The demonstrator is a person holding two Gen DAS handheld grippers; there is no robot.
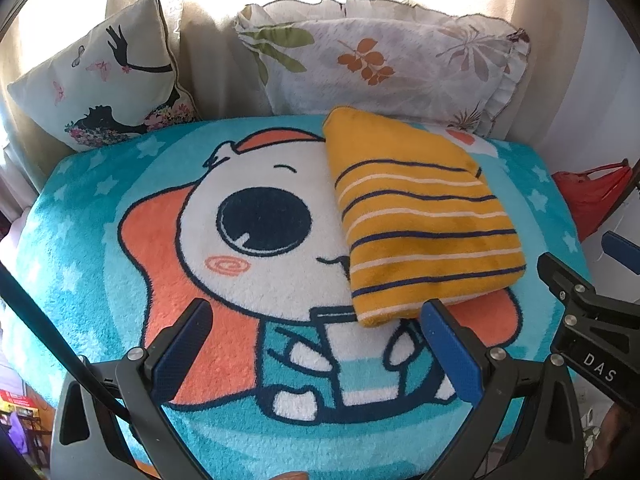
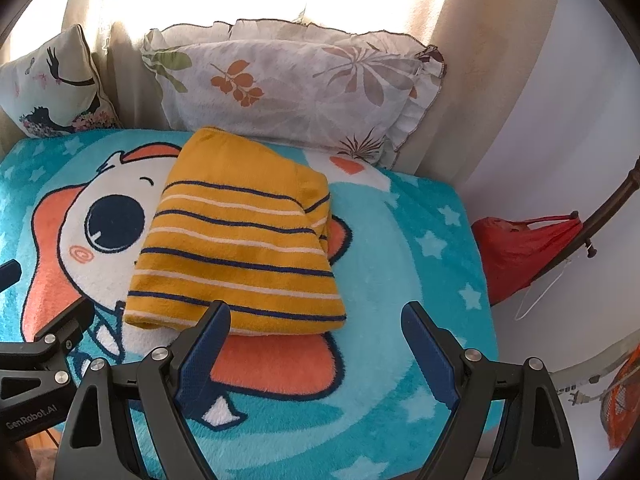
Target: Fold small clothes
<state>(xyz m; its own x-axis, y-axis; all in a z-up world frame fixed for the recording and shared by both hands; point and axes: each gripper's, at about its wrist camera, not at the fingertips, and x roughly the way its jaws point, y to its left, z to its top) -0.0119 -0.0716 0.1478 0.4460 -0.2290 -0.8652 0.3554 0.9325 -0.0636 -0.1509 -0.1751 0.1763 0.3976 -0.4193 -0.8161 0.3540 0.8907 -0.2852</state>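
A small yellow garment [image 1: 420, 216] with dark blue and white stripes lies folded into a flat packet on the turquoise cartoon blanket [image 1: 100, 240]. In the right wrist view the garment [image 2: 240, 240] sits just ahead of the fingers. My left gripper [image 1: 316, 320] is open, hovering over the blanket with its right fingertip close to the garment's near edge. My right gripper [image 2: 316, 320] is open too, its left fingertip at the garment's near right corner, nothing between the pads. The right gripper's body [image 1: 592, 320] shows at the right edge of the left wrist view.
A leaf-print pillow [image 2: 288, 84] and a cushion with a dark figure print [image 1: 108, 76] lean against the curtain behind the blanket [image 2: 420, 240]. To the right, off the bed, a red bag [image 2: 520, 248] hangs on a curved rod by the white wall.
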